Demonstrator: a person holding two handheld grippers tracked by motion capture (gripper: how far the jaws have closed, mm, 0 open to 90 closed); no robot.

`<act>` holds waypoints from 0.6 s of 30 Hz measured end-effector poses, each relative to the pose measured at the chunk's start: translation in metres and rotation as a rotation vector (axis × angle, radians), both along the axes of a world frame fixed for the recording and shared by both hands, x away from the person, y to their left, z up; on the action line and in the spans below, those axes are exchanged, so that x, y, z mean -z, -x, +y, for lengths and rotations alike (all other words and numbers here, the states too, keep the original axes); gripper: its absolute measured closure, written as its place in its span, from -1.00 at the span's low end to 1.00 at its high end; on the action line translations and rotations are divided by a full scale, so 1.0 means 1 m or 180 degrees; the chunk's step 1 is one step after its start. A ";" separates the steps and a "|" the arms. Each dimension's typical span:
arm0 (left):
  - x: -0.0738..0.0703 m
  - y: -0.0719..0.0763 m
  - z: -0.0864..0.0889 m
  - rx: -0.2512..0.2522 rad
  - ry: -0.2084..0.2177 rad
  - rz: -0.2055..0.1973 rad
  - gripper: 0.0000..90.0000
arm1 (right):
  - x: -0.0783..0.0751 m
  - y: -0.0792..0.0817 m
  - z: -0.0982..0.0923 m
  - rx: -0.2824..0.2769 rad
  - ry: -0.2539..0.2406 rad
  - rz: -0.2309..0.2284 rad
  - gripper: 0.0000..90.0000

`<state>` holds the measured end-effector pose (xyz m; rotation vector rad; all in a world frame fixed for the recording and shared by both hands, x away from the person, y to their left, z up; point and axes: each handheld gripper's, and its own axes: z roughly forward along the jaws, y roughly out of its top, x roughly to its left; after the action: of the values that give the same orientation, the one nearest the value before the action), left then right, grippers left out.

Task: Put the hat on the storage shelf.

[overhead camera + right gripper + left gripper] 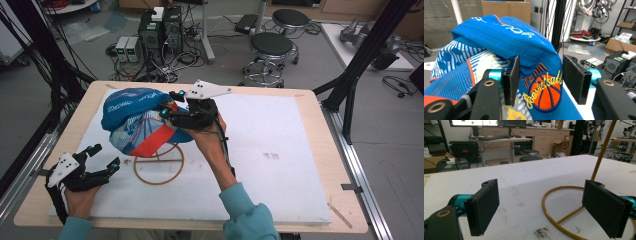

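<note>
A blue basketball cap (135, 120) with white, orange and red panels hangs over a gold wire stand (159, 167) on the white board. My right gripper (169, 104) is at the cap's right side. In the right gripper view its jaws (541, 80) stand partly apart with the cap's front (506, 40) and its orange ball emblem between them; the right pad is clear of the fabric. My left gripper (106, 156) rests low at the board's front left, open and holding nothing. In the left gripper view the stand's ring (559, 220) lies beyond its jaws (541, 207).
The white board (280, 150) covers most of a wooden table (310, 95). Behind the table stand two black stools (270, 50) and computer towers (160, 27) with cables. Black frame posts (360, 65) rise at both sides.
</note>
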<state>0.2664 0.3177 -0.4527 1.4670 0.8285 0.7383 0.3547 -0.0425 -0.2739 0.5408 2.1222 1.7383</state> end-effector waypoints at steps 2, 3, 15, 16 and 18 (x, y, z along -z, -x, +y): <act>0.000 0.000 0.000 0.0005 -0.0004 -0.0001 -0.67 | 0.000 0.002 -0.001 0.0110 0.0016 -0.0092 -0.09; 0.000 0.000 0.000 0.0005 -0.0006 -0.0003 -0.67 | 0.000 0.003 -0.001 0.0128 0.0015 -0.0116 -0.09; 0.000 0.000 0.000 0.0004 -0.0004 -0.0003 -0.67 | -0.003 0.008 -0.006 0.0108 -0.0075 -0.0142 -0.30; 0.000 0.000 0.000 0.0005 -0.0001 -0.0005 -0.67 | -0.003 0.009 -0.005 0.0081 -0.0085 -0.0135 -0.33; 0.000 0.000 0.000 0.0006 -0.0001 -0.0008 -0.67 | -0.004 0.011 -0.004 0.0029 -0.0093 -0.0130 -0.35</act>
<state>0.2663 0.3172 -0.4526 1.4667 0.8251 0.7388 0.3441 -0.0463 -0.2703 0.5176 2.0665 1.7627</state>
